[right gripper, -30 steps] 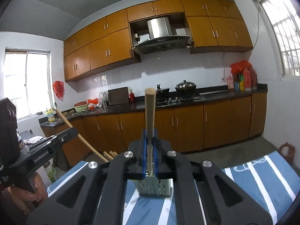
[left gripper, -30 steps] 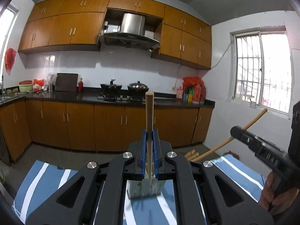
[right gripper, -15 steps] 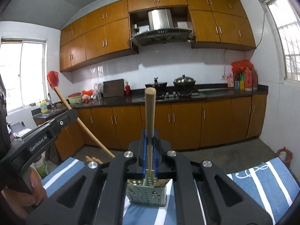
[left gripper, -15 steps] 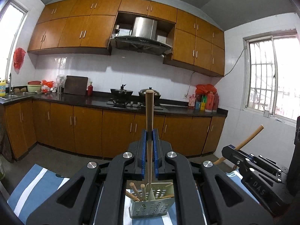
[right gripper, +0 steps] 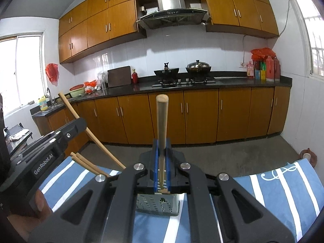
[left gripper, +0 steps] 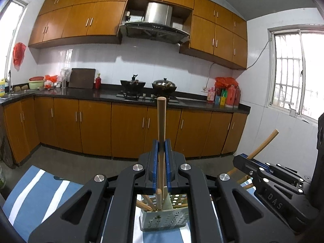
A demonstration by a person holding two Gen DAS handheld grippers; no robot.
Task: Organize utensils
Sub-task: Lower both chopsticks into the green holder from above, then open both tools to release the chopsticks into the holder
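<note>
Both grippers clamp one wooden stick each. Left gripper (left gripper: 161, 162) has its blue pads pressed on a pale round-ended wooden stick (left gripper: 161, 125) that stands upright between them; its lower end reaches down to the utensil holder (left gripper: 165, 219). Right gripper (right gripper: 161, 162) pinches a second wooden stick (right gripper: 161, 121) the same way, upright, with the lower end at the holder's rim.

Each stick is plain light wood, smooth and straight, with a blunt rounded top.

That holder is a pale green perforated box standing on a blue-and-white striped cloth (right gripper: 283, 190). From the left wrist view it has a divider; several wooden sticks (left gripper: 148, 202) lean in the left compartment, and more wooden ends show in the right one.

From the right wrist view, two loose sticks (right gripper: 85, 162) lie on the cloth to the left, close to the left gripper's body, with a hand (right gripper: 26, 212) below it.

Behind stand brown cabinets (left gripper: 129, 129), a dark counter with two pots (left gripper: 164, 85) on the stove and a range hood (right gripper: 172, 14).
</note>
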